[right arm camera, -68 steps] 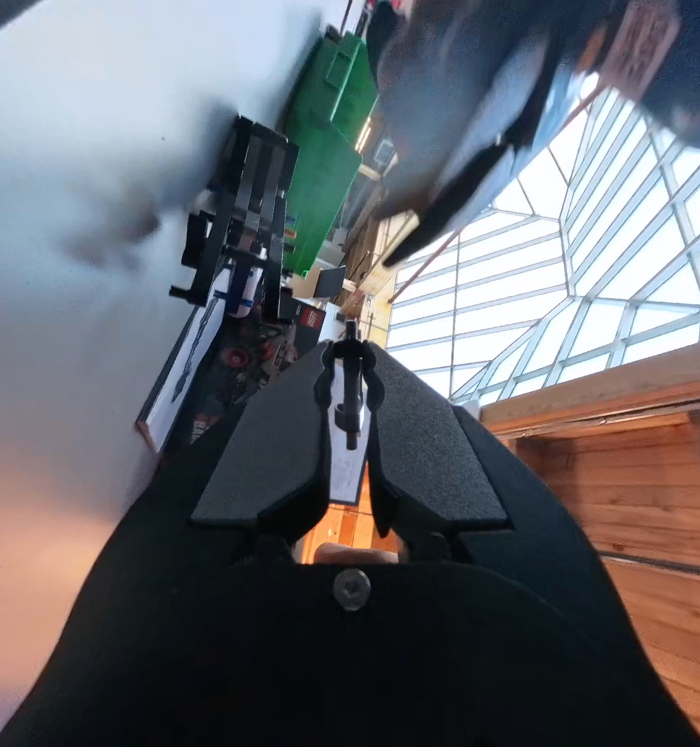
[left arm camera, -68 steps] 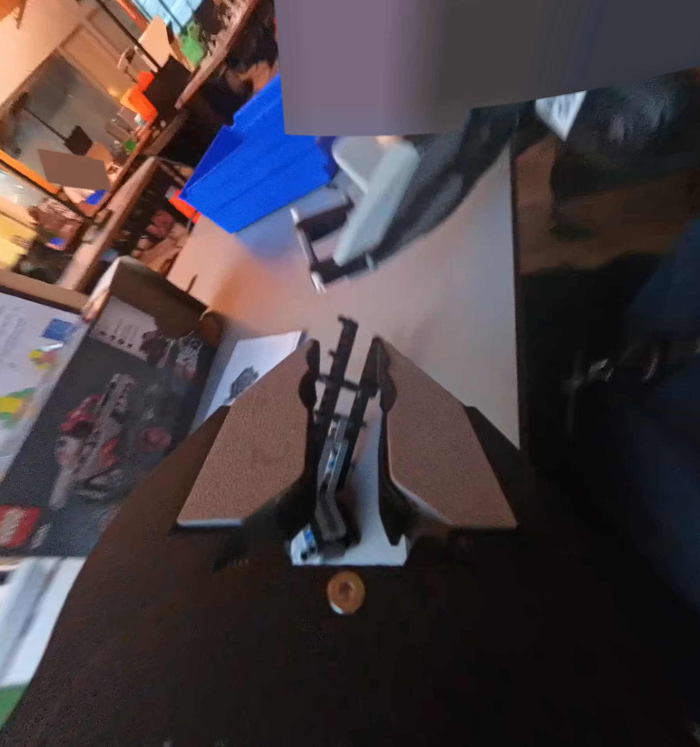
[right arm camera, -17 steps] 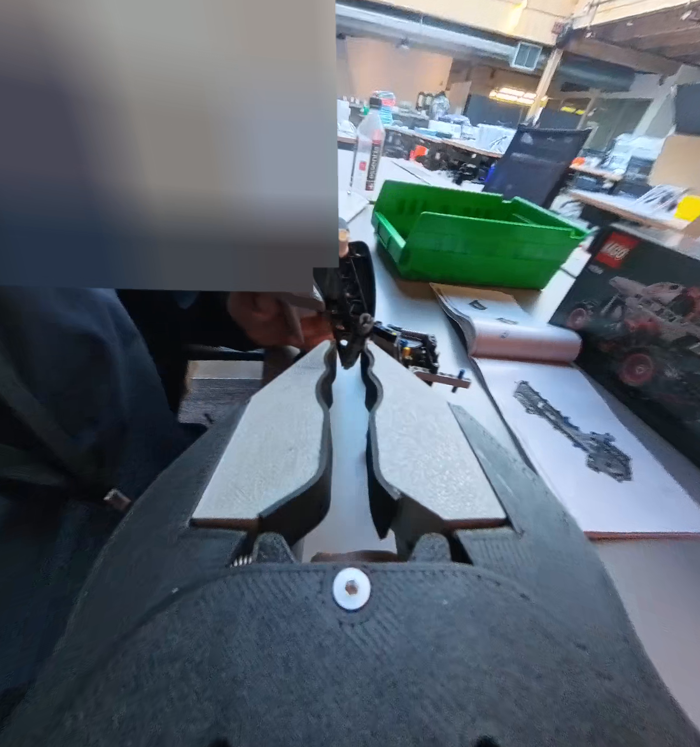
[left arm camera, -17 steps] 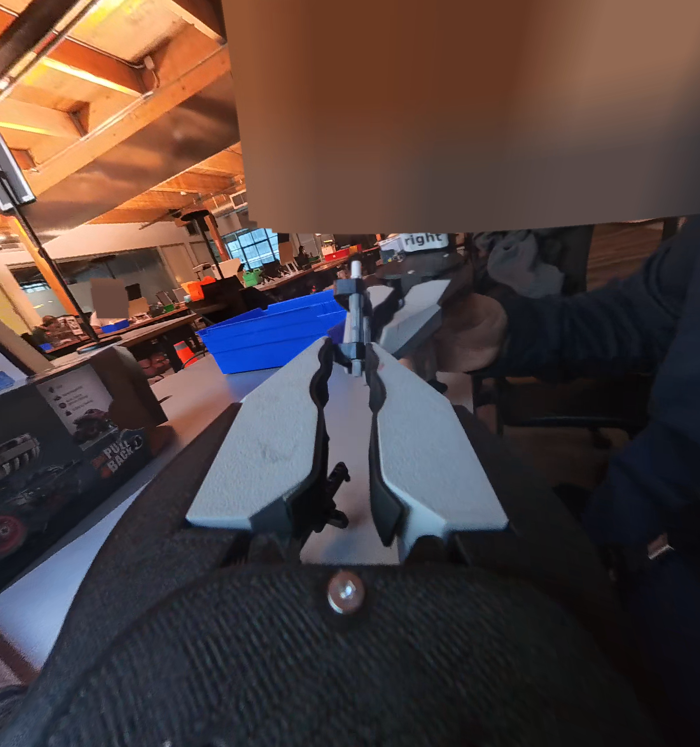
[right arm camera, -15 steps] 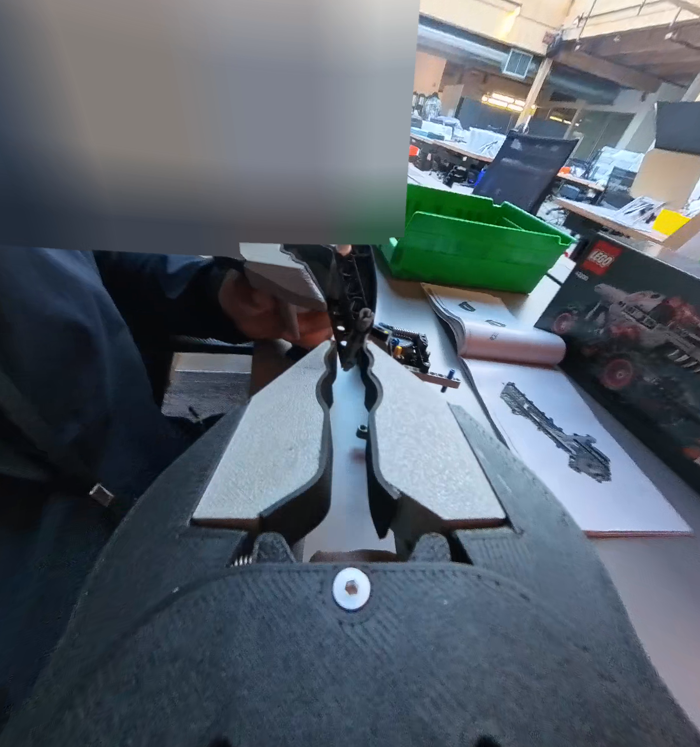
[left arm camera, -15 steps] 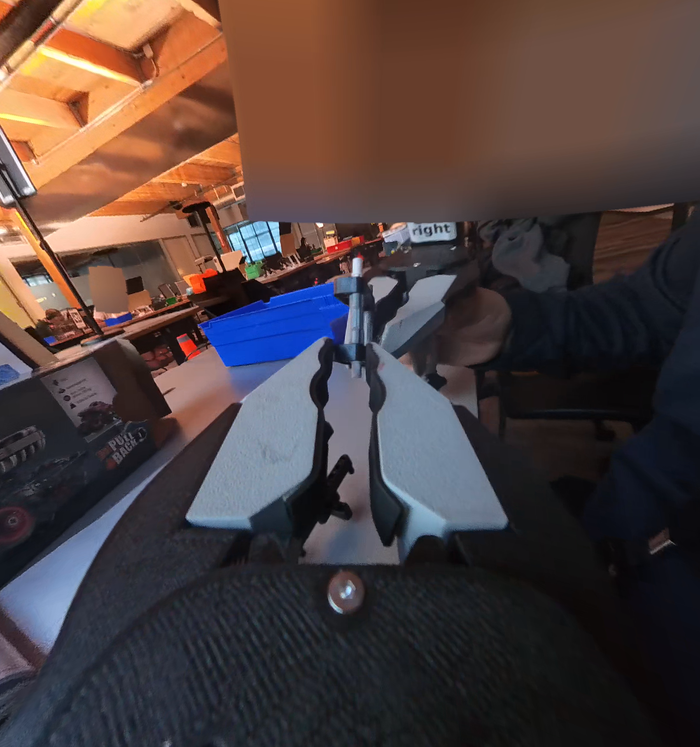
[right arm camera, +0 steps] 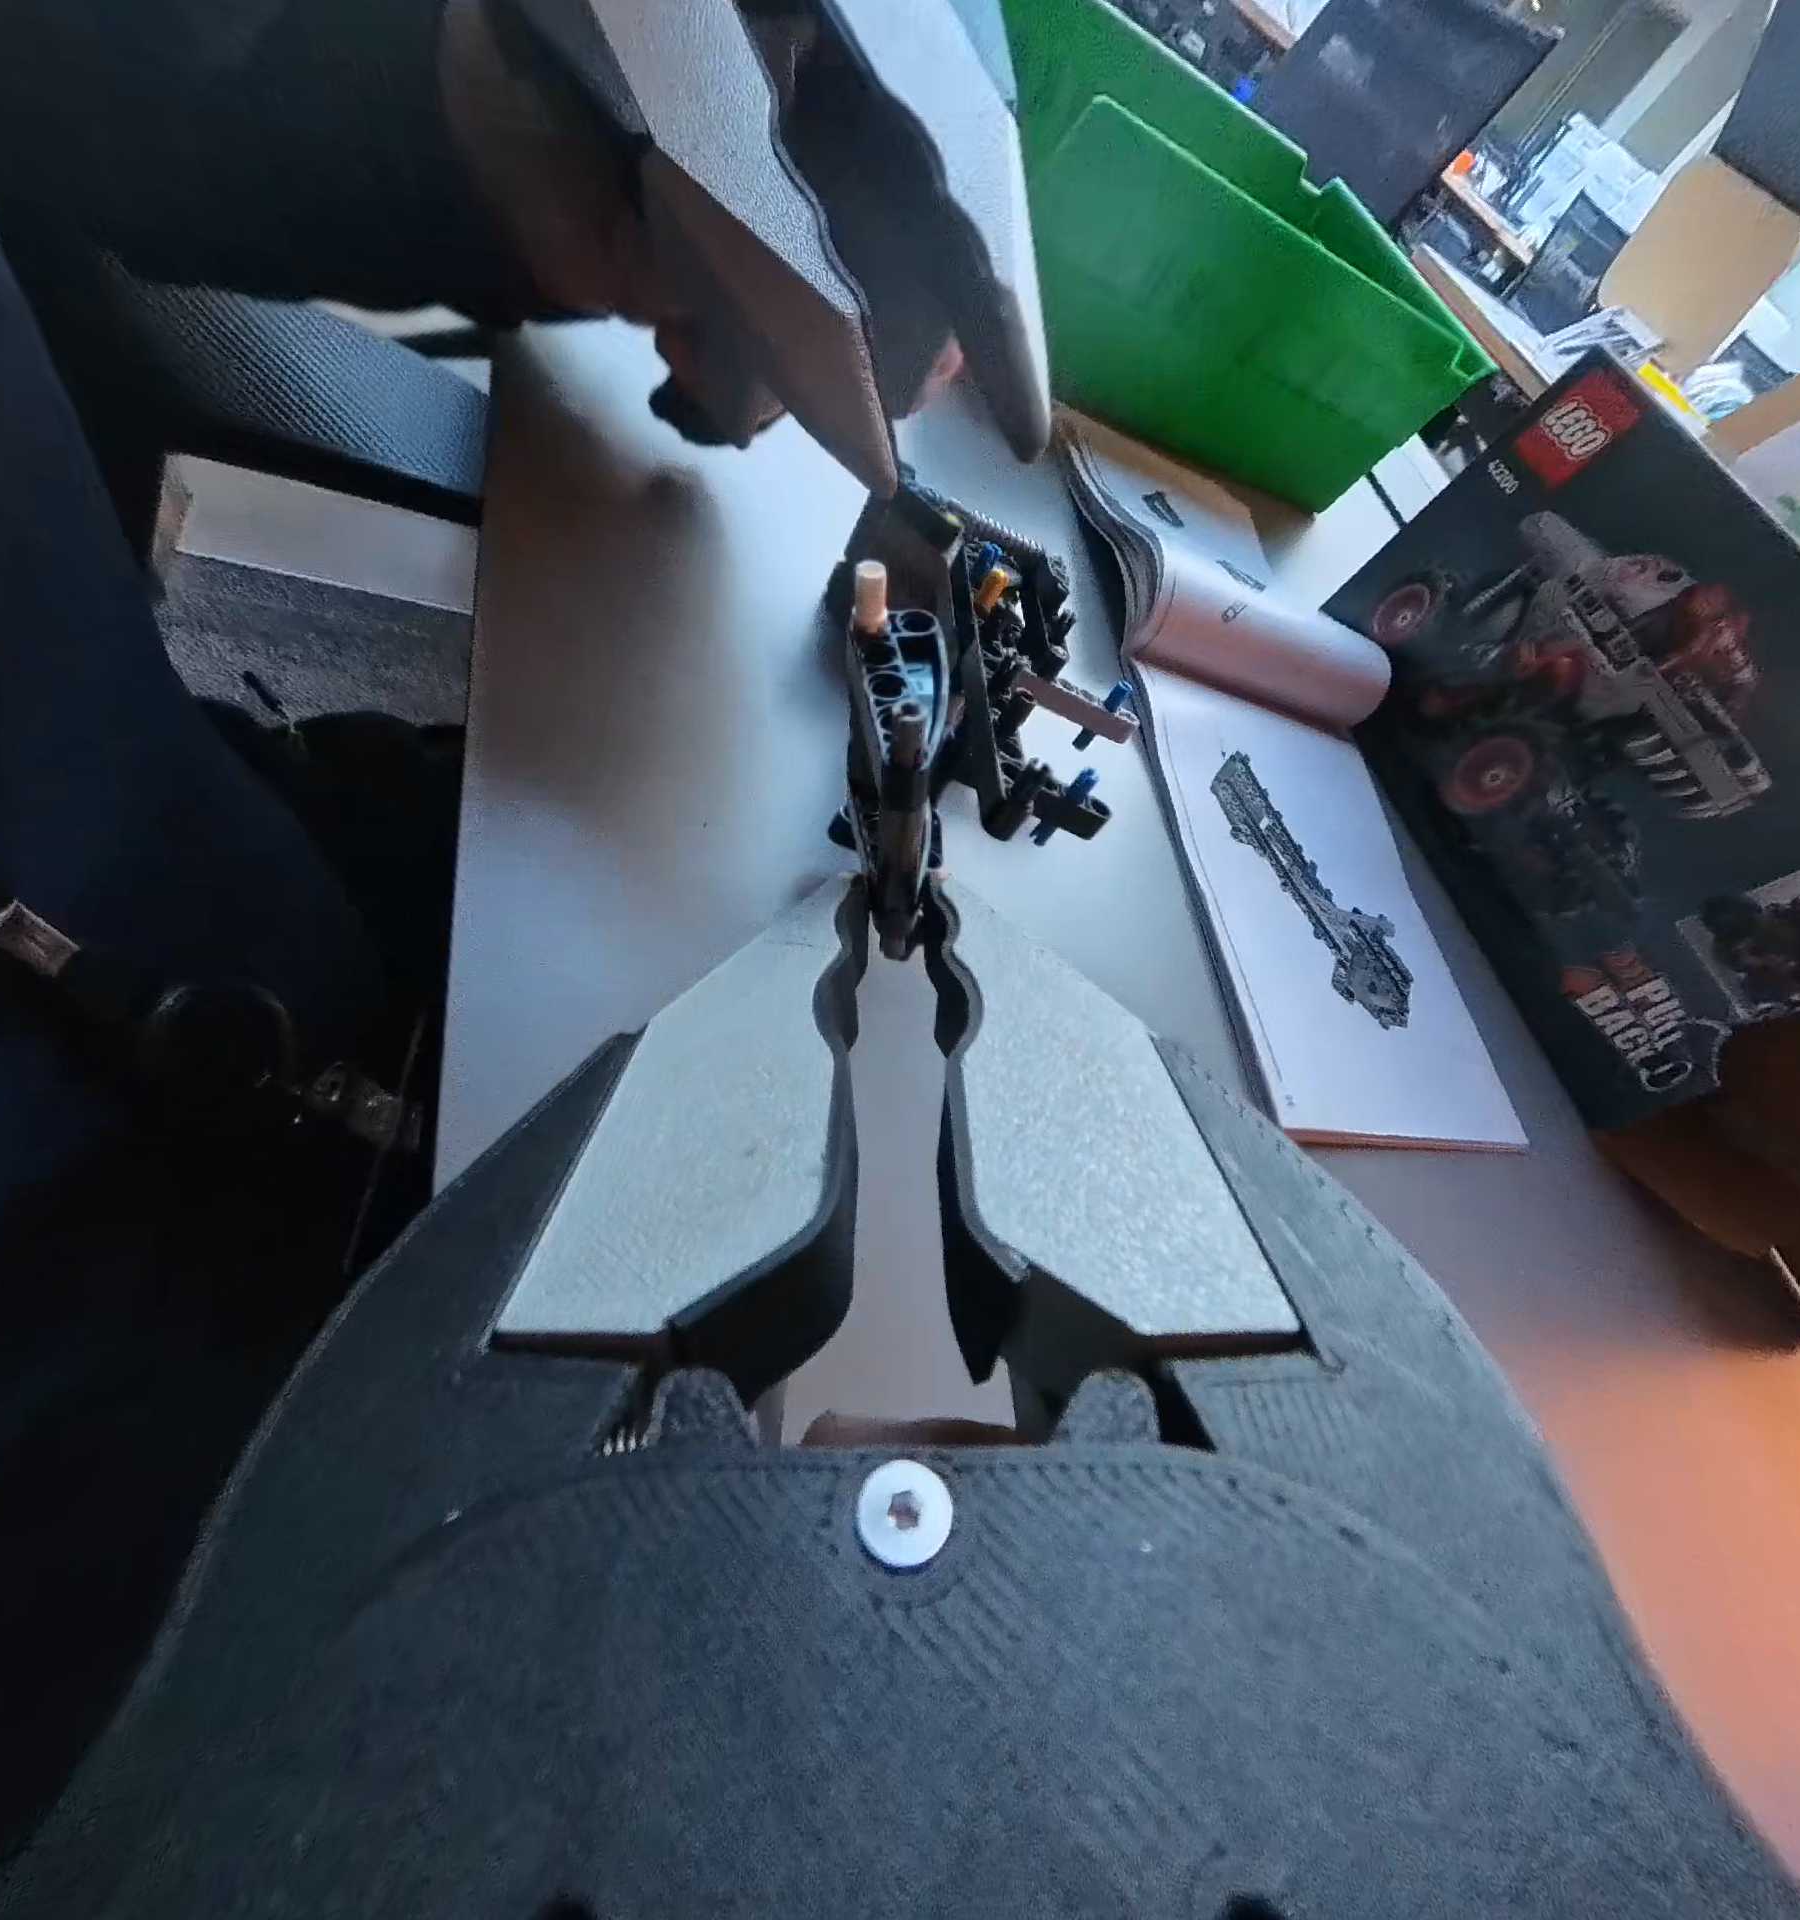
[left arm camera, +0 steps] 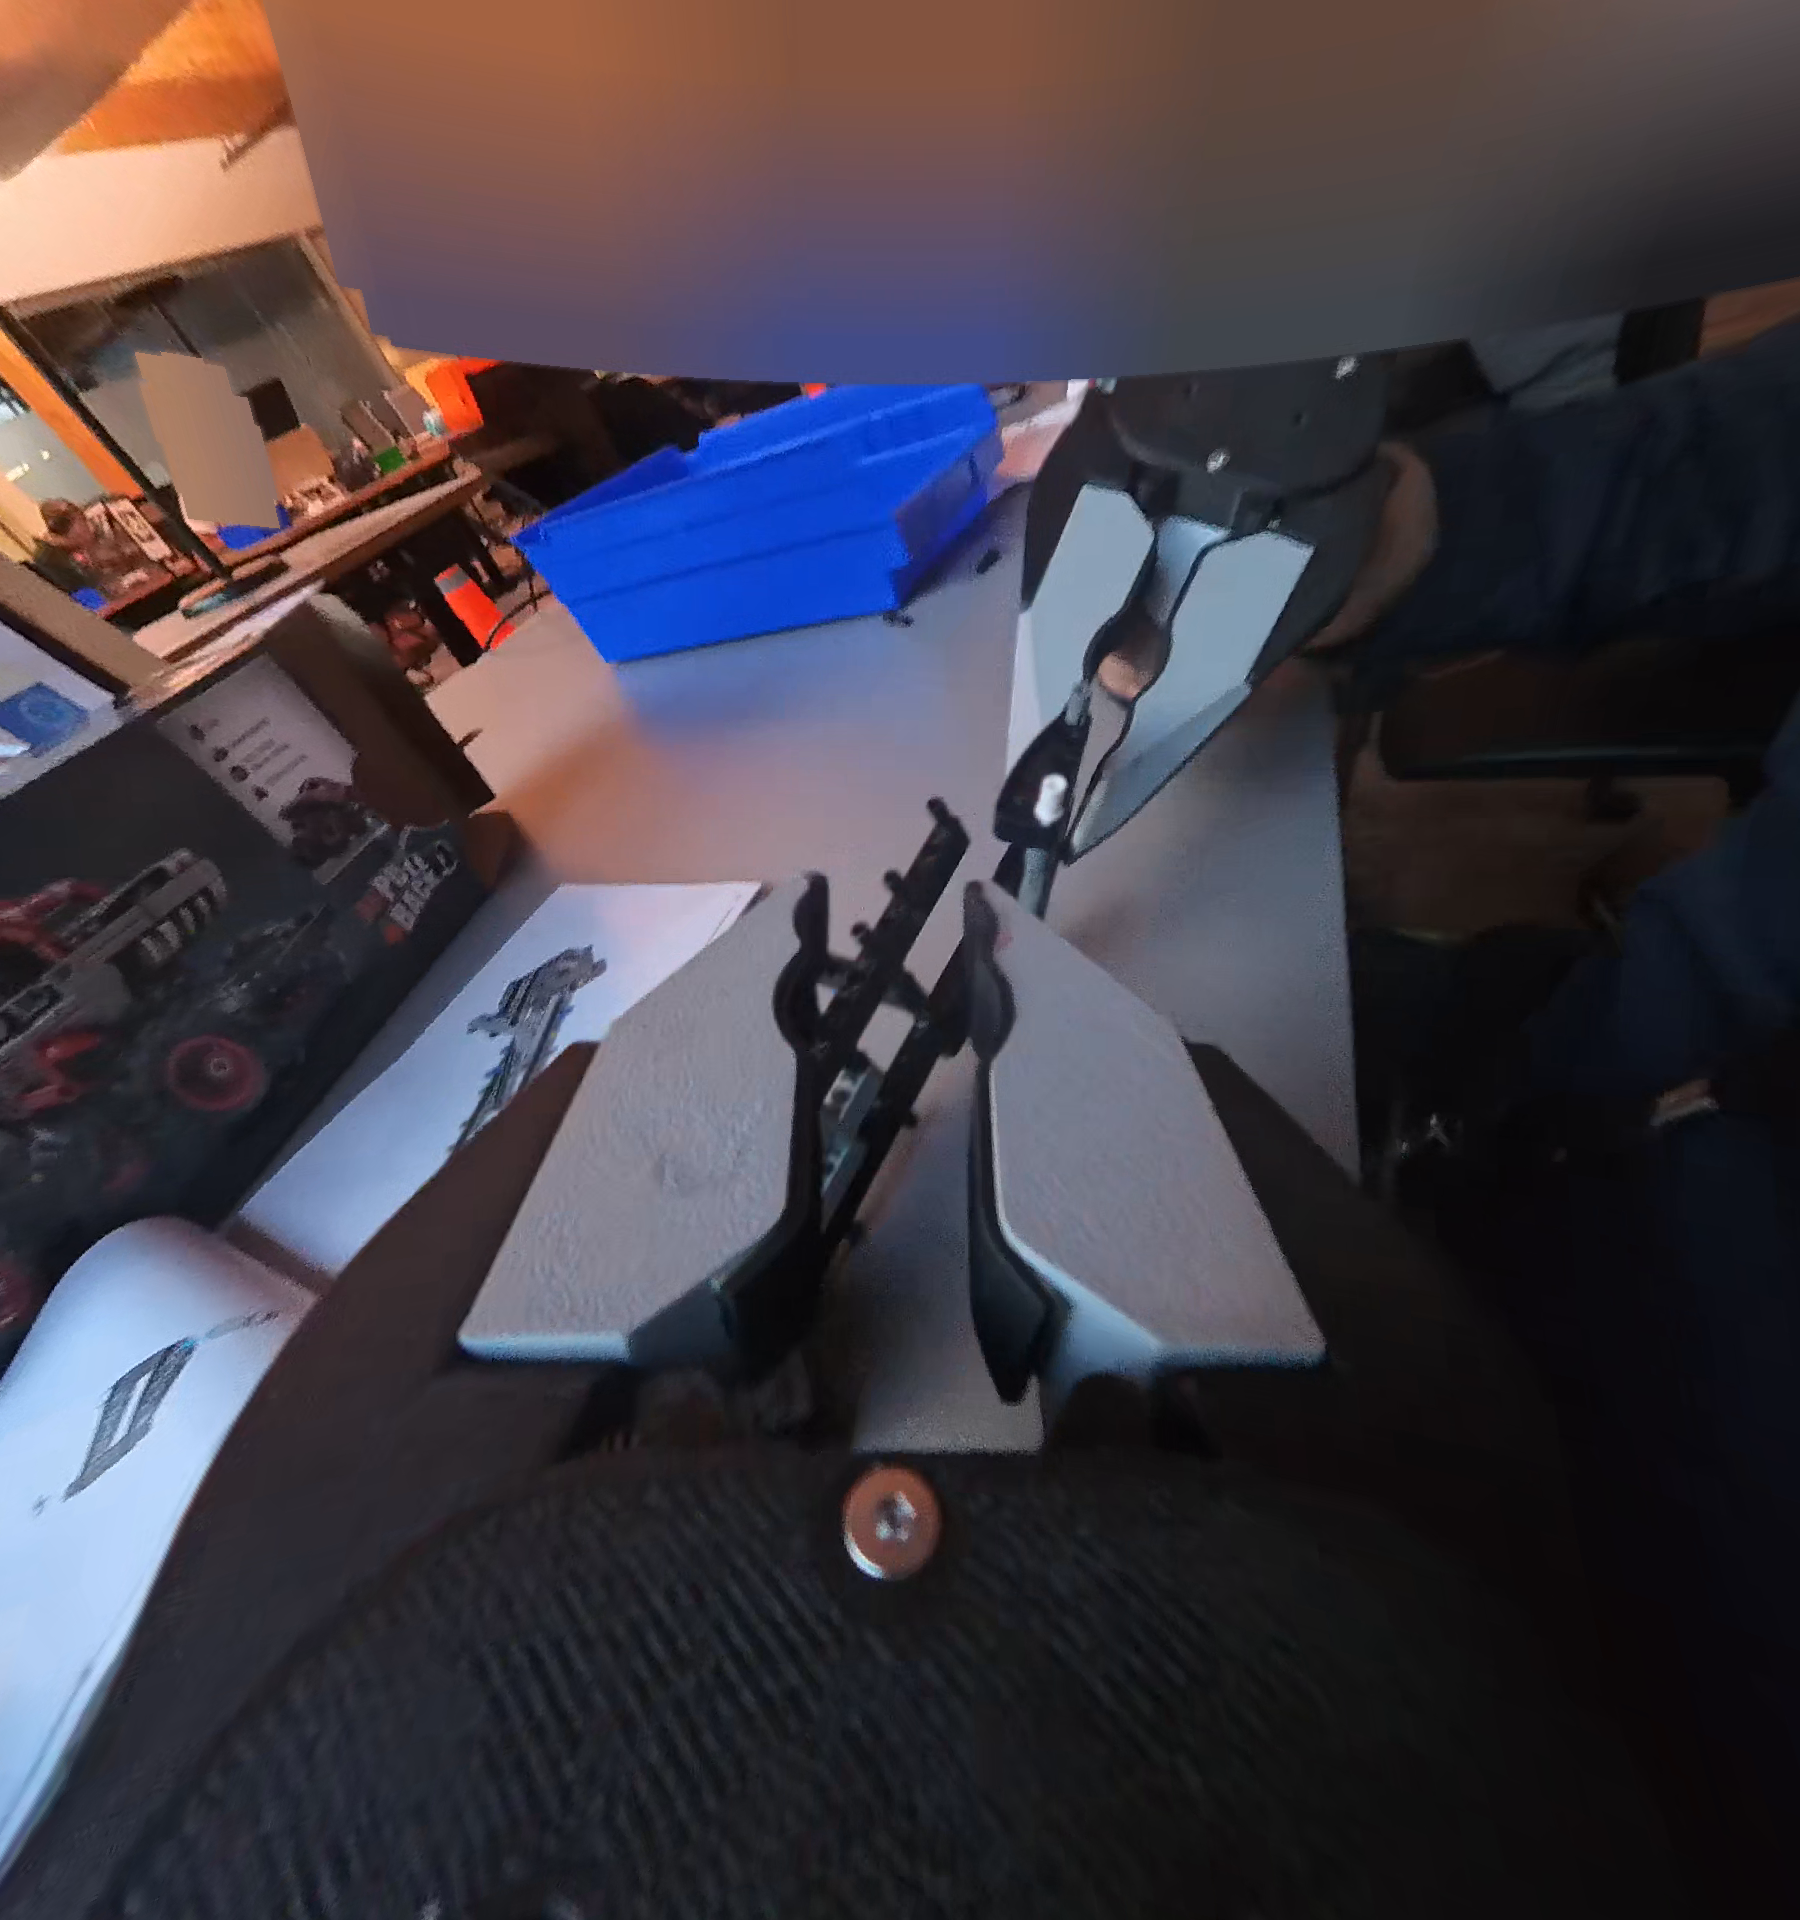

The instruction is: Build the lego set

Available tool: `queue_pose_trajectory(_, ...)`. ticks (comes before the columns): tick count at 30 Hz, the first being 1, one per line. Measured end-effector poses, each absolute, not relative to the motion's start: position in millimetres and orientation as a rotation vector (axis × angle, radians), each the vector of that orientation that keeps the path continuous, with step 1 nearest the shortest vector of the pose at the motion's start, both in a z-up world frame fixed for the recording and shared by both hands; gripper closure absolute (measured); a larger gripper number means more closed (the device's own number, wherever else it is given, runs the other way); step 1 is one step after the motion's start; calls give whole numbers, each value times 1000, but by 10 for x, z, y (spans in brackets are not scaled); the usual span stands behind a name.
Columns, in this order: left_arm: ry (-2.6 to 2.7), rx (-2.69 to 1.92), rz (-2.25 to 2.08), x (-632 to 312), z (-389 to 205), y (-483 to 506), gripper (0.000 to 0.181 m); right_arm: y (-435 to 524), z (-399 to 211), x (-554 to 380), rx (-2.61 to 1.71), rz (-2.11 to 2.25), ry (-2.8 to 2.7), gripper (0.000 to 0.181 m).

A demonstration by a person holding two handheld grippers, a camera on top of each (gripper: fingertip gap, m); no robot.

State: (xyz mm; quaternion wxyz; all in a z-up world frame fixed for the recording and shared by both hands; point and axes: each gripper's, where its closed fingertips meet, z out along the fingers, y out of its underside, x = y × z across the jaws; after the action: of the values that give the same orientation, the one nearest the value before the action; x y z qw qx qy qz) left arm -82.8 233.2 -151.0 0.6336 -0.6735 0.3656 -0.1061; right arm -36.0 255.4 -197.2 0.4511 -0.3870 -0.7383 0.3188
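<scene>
Both grippers have come down to the table (left arm camera: 771,748). Left gripper (left arm camera: 891,914) seems spread around the black frame (left arm camera: 880,997); right gripper (right arm camera: 896,920) pinches a black piece (right arm camera: 896,748).

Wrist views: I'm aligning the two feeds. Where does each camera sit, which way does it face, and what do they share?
Left wrist view: on the left gripper, looking along the grey table toward a blue bin; its own fingers flank the black lego frame, a dark sleeve at right.
Right wrist view: on the right gripper, looking down the table toward a green bin; its fingers pinch a small black piece.
Shared: the frame, booklet, set box, each other's gripper.
</scene>
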Motion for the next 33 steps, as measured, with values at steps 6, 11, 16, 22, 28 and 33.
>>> queue_pose_trajectory(6, 946, -1614, -153, -861, -1693, 2401, 147, 2574, -1992, -402, -988, 811, -1840, 174)
queue_pose_trajectory(11, 908, -1566, 9, -1058, -1591, 2494, 152, 2609, -1942, -391, -1025, 843, -1799, 174)
queue_pose_trajectory(16, 895, -1588, -230, -912, -1539, 2328, 155, 2539, -1851, -380, -1086, 980, -1752, 175)
queue_pose_trajectory(22, 959, -1613, -328, -507, -1668, 2315, 161, 2429, -1842, -468, -1099, 1037, -1768, 174)
queue_pose_trajectory(28, 998, -1652, -372, -424, -1768, 2398, 179, 2442, -1939, -486, -1126, 972, -1816, 174)
queue_pose_trajectory(33, 972, -1706, -400, -431, -1811, 2496, 179, 2544, -1984, -484, -1174, 892, -1824, 174)
